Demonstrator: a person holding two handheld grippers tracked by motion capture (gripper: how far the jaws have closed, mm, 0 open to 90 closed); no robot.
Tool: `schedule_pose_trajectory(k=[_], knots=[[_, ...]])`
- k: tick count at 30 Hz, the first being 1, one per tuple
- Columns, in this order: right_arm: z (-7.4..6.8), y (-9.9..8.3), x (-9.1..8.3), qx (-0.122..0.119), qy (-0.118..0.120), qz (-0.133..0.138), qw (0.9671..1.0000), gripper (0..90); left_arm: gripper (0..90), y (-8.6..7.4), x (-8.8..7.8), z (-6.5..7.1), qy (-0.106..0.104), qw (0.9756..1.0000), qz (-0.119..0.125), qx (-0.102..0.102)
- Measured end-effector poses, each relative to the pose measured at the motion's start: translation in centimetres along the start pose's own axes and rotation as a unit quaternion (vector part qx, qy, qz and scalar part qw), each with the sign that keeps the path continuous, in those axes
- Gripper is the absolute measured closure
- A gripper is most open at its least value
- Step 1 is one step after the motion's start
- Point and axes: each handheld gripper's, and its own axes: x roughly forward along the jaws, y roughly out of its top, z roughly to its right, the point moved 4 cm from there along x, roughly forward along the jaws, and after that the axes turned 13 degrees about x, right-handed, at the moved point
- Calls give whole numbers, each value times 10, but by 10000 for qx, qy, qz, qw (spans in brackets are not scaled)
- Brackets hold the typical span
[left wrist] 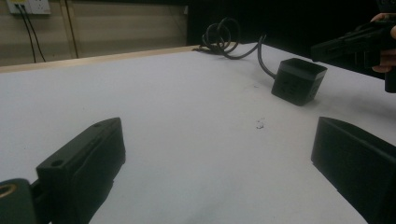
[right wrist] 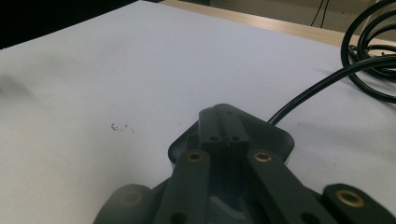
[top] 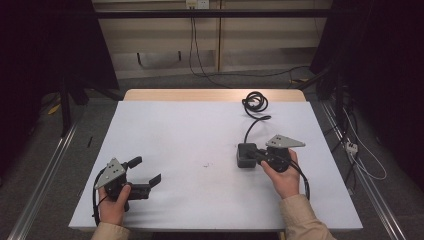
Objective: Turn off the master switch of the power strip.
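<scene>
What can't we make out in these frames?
- Black box, right gripper view: the shut right gripper hides its top; contact unclear.
- Box sockets, left gripper view: too small to read.
- Cable, right gripper view: coil cut off by the edge.
- Mark on the table, high view: too small to identify.

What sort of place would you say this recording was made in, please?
Probably a lab recording station: a white-covered table between metal floor rails, dark curtains at the sides, and a black power cube with coiled cable.

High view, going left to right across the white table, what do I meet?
Left tongs, open → small dark smudge on the white table cover → black cube-shaped power block → right tongs, shut above the block.
</scene>
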Motion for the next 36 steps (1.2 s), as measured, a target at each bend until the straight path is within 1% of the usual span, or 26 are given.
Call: schedule_pose_trajectory(k=[5, 7, 9, 12, 15, 17, 22, 26, 28, 30, 33, 36], knots=[[0, 0, -1, 108, 44, -1, 9999, 782, 25, 0, 0, 0, -3, 10000, 3, 4], [0, 1, -2, 179, 118, 28, 9998, 731, 25, 0, 0, 0, -4, 10000, 3, 2], [-1, 1, -4, 222, 145, 37, 9996, 675, 25, 0, 0, 0, -2, 10000, 5, -2], [-1, 2, -8, 231, 158, 56, 9996, 561, 25, 0, -1, 0, -2, 10000, -3, -14], [-2, 2, -12, 225, 214, 88, 9995, 501, 25, 0, -1, 0, 0, 10000, 2, -15], [-2, 1, -14, 237, 240, 68, 9994, 437, 25, 0, -1, -1, 13, 10000, 3, -11], [-2, -3, -18, 231, 217, -2, 9995, 347, 25, 0, -2, -1, 23, 10000, 8, -17], [-1, -6, -22, 180, 171, 51, 9997, 276, 25, 0, -2, -1, 28, 10000, 2, -20], [0, -7, -25, 170, 148, 76, 9997, 257, 25, 0, -2, -1, 36, 10000, 24, -37], [0, -8, -27, 199, 177, 92, 9996, 243, 25, 0, -2, -2, 45, 10000, 10, -36], [0, -9, -31, 139, 157, 114, 9997, 237, 25, 0, -2, -1, 41, 10000, 37, -23], [1, -11, -33, 142, 146, 116, 9997, 233, 25, 0, -2, -1, 42, 10000, 37, -27]])
